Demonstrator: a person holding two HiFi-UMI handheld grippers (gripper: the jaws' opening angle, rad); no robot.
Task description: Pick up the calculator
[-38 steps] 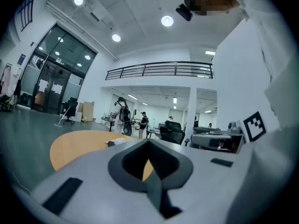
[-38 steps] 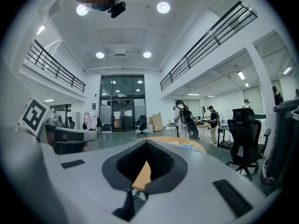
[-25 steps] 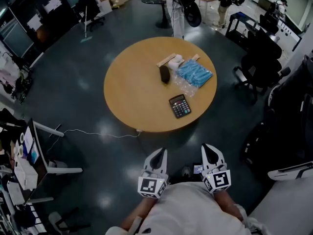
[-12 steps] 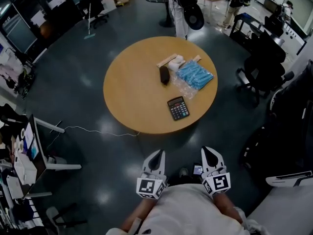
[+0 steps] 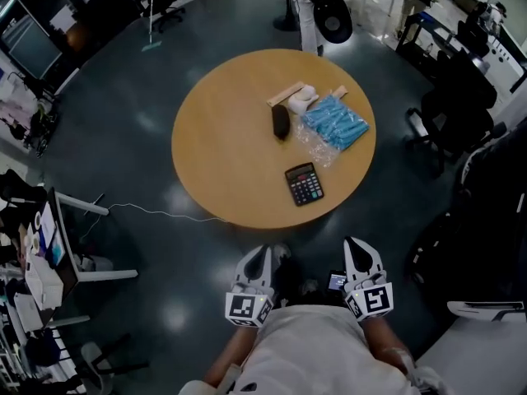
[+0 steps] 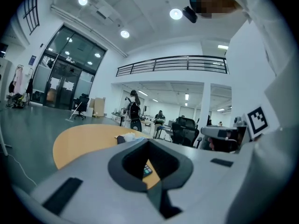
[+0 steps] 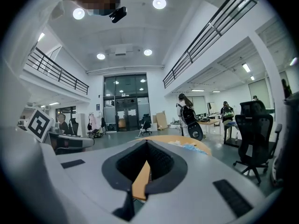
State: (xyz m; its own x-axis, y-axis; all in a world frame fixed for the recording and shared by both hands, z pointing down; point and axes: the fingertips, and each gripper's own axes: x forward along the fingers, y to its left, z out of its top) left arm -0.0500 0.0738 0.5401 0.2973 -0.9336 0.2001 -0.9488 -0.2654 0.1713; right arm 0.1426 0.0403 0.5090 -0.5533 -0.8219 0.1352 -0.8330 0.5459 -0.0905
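- Two tongs, one in each of my hands, are both pressed together at the tips and pinch nothing. My left tongs (image 5: 262, 252) and my right tongs (image 5: 354, 245) hang over the dark floor (image 5: 140, 122), short of the round bench (image 5: 222, 138) and not touching it.
- Only the head view gives the whole layout. The calculator (image 5: 304, 183) lies flat, keys up, near the bench's near edge, more on my right tongs' side than on my left.
- That view alone also sorts out what lies behind the calculator. A blue packet (image 5: 334, 124) sits in crumpled clear wrap, and a black oblong pouch (image 5: 281, 121) lies beside it. A white bundle (image 5: 301, 99) lies against a wooden strip (image 5: 284, 95).
- The left gripper view looks low across the bench (image 6: 79, 139). The tips of my left tongs (image 6: 149, 142) meet, and through the diamond-shaped gap behind them a sliver of the calculator (image 6: 146, 170) shows.
- In the right gripper view my right tongs (image 7: 147, 143) meet in the same way. Through their gap I see only the bench's orange edge (image 7: 140, 181). The blue packet (image 7: 192, 147) peeks over the top of the tongs.
- The two gripper views show the room at standing height, which the head view flattens. A person with a backpack (image 6: 134, 110) stands beyond the bench and also shows in the right gripper view (image 7: 187, 110). That view has a black office chair (image 7: 254, 134) to the right as well.
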